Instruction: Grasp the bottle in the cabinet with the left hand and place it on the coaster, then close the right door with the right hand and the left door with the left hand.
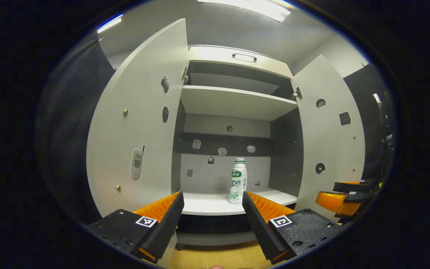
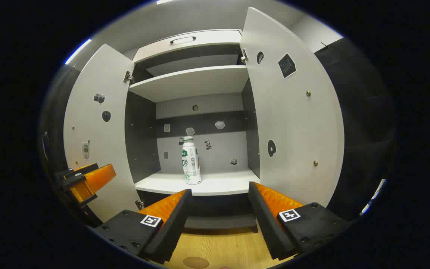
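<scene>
Both fingers of the left gripper (image 1: 212, 203) stand spread wide with nothing between them, pointed straight into the open cabinet (image 1: 233, 102). In the left gripper view the bottle (image 1: 237, 181) stands upright on the lower shelf (image 1: 207, 203), a little toward the right finger's side, well inside and apart from either finger. The left door (image 1: 136, 123) and right door (image 1: 329, 130) both hang open. Off at the right edge sits the other gripper (image 1: 343, 198), near the right door.

From the right gripper view, the right gripper (image 2: 218, 203) is likewise spread and empty, held in front of the cabinet below the shelf. The bottle (image 2: 191, 160) stands left of the shelf's middle, clear of the side walls. A round coaster (image 2: 196, 262) lies on the wooden tabletop (image 2: 222, 248), just in front of the cabinet at the bottom edge. The left gripper (image 2: 88, 179) shows by the left door.

To my eye the reach for the bottle has not yet begun in earnest. It would go best by shifting the left gripper slightly rightward so the bottle is centred between the fingers, going in level, and closing on the body below the cap. It looks tall and narrow, so a nudge from one finger could tip it.
</scene>
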A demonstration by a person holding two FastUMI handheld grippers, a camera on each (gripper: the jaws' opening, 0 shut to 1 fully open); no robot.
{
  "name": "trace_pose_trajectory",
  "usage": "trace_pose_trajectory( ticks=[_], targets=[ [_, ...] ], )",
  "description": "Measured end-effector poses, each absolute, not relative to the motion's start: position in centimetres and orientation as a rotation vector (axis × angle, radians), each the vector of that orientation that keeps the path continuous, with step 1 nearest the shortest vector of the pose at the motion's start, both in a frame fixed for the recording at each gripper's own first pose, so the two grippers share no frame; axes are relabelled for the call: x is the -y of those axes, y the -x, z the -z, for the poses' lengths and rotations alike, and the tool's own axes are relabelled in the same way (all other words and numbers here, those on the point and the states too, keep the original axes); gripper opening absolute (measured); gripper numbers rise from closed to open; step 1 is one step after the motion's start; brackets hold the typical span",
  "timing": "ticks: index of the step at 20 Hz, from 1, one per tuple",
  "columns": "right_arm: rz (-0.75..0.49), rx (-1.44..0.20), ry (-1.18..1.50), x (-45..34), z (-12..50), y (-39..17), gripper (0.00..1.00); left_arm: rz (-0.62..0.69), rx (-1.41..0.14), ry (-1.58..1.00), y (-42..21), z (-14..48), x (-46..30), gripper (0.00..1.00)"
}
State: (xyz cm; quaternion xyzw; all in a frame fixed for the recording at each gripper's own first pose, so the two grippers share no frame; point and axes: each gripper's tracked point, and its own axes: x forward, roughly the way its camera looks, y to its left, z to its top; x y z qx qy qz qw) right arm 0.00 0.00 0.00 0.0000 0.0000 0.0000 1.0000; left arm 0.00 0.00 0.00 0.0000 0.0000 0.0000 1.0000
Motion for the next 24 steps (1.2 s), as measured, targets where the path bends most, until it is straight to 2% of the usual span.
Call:
trace_pose_trajectory(
  ticks=[17,18,20,24],
  targets=[
    [0.003,0.026,0.005,0.1,-0.6,0.1,0.99,-0.041,-0.006,0.004,0.2,0.2,-1.3,0.95],
    [0.002,0.025,0.003,0.1,-0.6,0.2,0.99,-0.041,-0.003,0.003,0.1,0.1,-1.4,0.92],
    [0.003,0.030,0.003,0.1,-0.8,0.4,0.98,-0.031,0.002,0.000,-0.2,-0.2,-1.2,0.95],
    [0.011,0.042,0.012,0.4,-1.2,0.8,0.98,0.018,0.006,-0.006,-2.3,-1.0,0.1,0.95]
  ],
)
